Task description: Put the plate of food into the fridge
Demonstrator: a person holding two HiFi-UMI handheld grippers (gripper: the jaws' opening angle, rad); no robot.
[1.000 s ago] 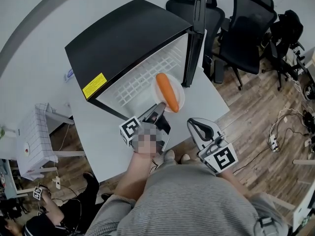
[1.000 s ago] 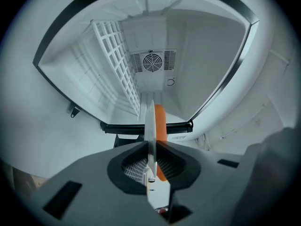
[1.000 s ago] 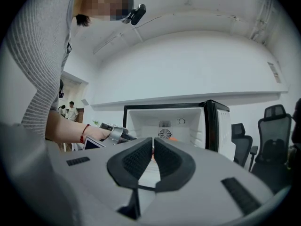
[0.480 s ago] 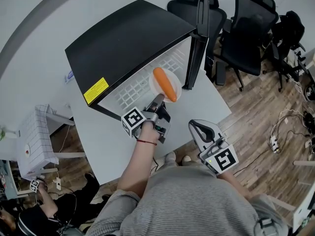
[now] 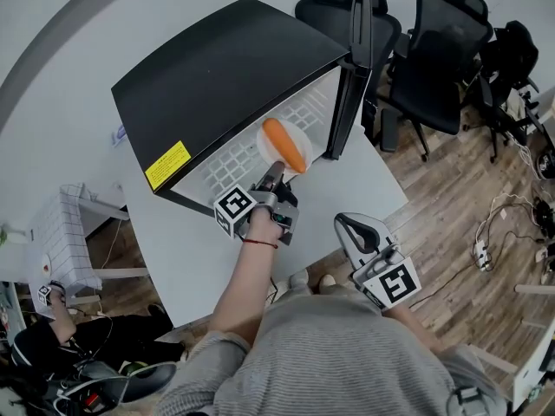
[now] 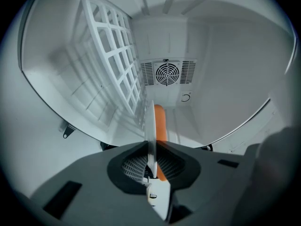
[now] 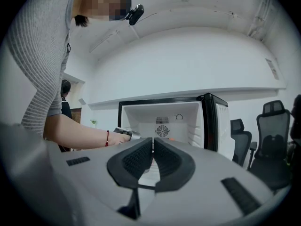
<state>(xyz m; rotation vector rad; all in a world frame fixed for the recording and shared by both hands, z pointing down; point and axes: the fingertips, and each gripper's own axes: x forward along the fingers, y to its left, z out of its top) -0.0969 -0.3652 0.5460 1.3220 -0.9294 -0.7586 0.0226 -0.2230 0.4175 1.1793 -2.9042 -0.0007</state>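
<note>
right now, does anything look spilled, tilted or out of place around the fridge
Nothing stands out. The left gripper has its fingers shut on the rim of the plate, the carrot lies whole on it, and the fridge door stands open. The right gripper is shut and empty.

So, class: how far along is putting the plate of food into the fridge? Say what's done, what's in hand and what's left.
Done: the fridge door stands open, and the left gripper grips the plate by its rim, with the carrot on it. In hand: the plate is at the mouth of the fridge, above the wire shelf. Left: set it down, release, pull out. The right gripper is shut and empty.
</note>
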